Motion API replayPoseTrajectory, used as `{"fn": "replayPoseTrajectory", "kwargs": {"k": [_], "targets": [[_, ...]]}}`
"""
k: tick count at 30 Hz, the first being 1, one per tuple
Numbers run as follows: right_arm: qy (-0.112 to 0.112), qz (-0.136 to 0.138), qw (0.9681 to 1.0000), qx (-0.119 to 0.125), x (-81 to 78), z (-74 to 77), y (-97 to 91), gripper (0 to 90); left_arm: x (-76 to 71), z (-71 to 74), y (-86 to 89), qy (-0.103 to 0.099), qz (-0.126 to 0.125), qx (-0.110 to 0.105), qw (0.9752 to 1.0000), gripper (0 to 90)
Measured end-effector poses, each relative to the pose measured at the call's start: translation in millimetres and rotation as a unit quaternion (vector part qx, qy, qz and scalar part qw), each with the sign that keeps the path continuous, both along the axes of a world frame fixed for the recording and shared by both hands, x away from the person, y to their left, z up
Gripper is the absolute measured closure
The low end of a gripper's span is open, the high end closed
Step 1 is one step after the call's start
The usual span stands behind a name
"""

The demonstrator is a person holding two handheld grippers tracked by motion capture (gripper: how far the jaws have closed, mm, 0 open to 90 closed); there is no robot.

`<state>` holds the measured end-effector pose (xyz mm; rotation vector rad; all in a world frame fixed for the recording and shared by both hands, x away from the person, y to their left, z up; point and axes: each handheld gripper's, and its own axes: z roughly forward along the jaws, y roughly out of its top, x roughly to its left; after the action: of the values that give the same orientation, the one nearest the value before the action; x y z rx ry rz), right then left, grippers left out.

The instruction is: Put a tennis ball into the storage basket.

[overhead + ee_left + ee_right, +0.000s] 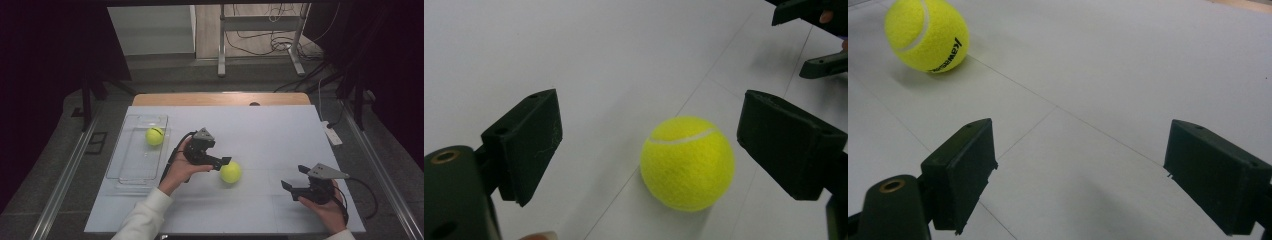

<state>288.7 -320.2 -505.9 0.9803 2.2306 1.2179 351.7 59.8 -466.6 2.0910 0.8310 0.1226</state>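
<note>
From the high view, a white-topped counter (pixel 280 130) with a wooden far edge stands on a grey floor in a dim room; a metal stand (pixel 260 40) and loose cables lie beyond it. A clear plastic tray (pixel 129 170) sits at the counter's left and holds one tennis ball in its far end (pixel 154 136). A second tennis ball (pixel 230 172) rests on the bare counter near the middle, just beside the tip of the left tongs (pixel 222 164), which point at it. The right tongs (pixel 295 177) lie well apart at the right, pointing left.

In the left gripper view, the left tongs (pixel 649 145) stand wide open with the tennis ball (pixel 687 162) between the jaws, nearer the right one, not pressed by either. Being round, it has no long axis; its white seam curves across the top.

In the right gripper view, the right tongs (pixel 1080 175) gape open and hold nothing; the tennis ball (pixel 926 35) sits far off at upper left, black lettering facing right.
</note>
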Motion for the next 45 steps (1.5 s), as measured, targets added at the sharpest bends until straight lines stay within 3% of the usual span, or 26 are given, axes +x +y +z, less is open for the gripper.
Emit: {"fn": "replayPoseTrajectory", "kwargs": {"k": [13, 45], "targets": [[0.002, 0.0, 1.0, -0.003, 0.5, -0.6, -0.2, 13.1, -4.3, -8.8, -16.0, 0.012, -0.037, 0.019, 0.9991, 9.3], [0.009, 0.001, 0.9999, -0.008, 1.0, -1.7, 0.4, 12.7, -8.7, -35.8, -43.2, 0.029, -0.058, 0.086, 0.9942, 7.4]]}}
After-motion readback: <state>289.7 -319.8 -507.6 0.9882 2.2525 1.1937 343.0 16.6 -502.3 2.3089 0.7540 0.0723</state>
